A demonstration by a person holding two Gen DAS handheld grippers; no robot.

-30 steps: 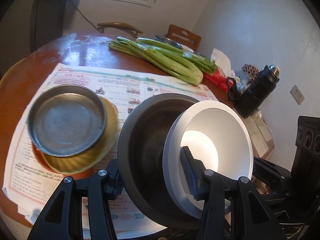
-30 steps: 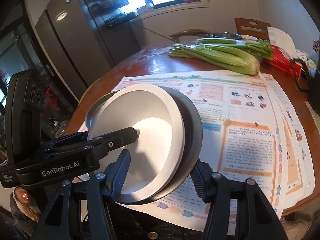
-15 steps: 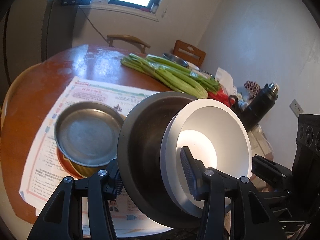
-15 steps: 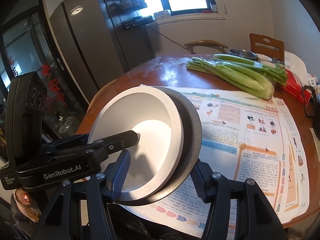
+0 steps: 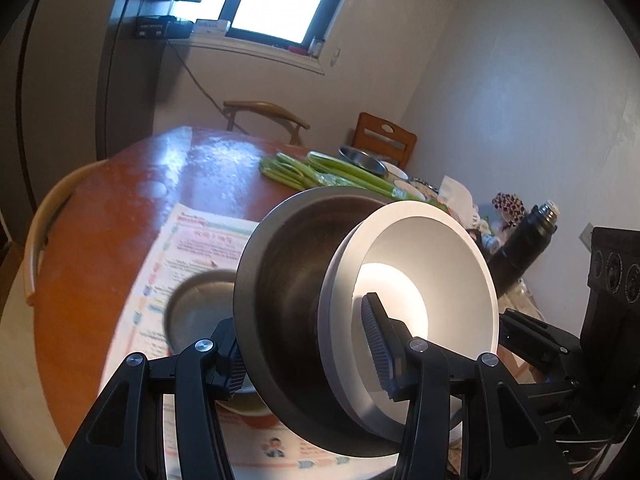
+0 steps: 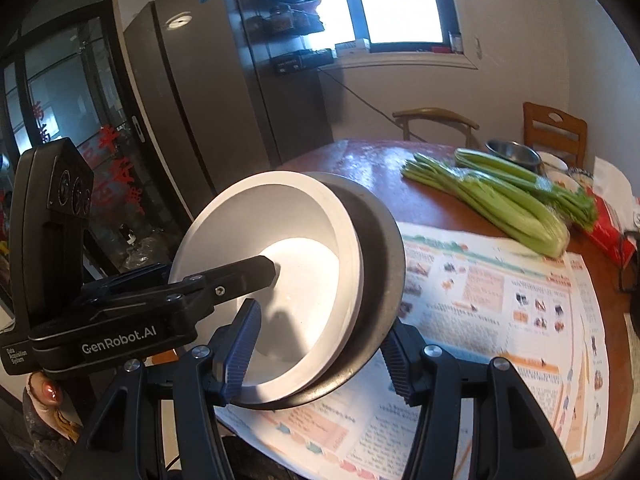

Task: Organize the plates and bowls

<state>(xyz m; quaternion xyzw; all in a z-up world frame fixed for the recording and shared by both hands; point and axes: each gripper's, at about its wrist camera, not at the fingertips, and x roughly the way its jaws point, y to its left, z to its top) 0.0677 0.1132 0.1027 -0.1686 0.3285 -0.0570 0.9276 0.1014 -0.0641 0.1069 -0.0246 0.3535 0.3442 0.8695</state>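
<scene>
Chair back (image 5: 44, 236), pale and curved, at table edge (image 5: 100, 216) far left in left wrist view. Red-brown round table, newspaper (image 5: 192, 240) spread on it. Steel plate (image 5: 196, 312) lies flat on newspaper, atop a yellowish dish only partly visible beneath. Left gripper (image 5: 306, 354) clamped on the nested pair: one finger outside the dark metal bowl (image 5: 288, 288), other finger (image 5: 378, 348) inside the white bowl (image 5: 452, 264). Both bowls tipped on edge, held clear above the paper. Celery (image 5: 320, 168) beyond, then small steel bowl (image 5: 362, 158); black flask (image 5: 524, 240) at right.

Right wrist view: left gripper body at left, its finger reaching into white bowl (image 6: 304, 248). Right gripper (image 6: 316, 348) also closed on the same pair, one pad (image 6: 238, 352) in the white bowl, other behind the dark metal bowl (image 6: 380, 264). Newspaper (image 6: 500, 320) below, celery (image 6: 500, 200) right.
</scene>
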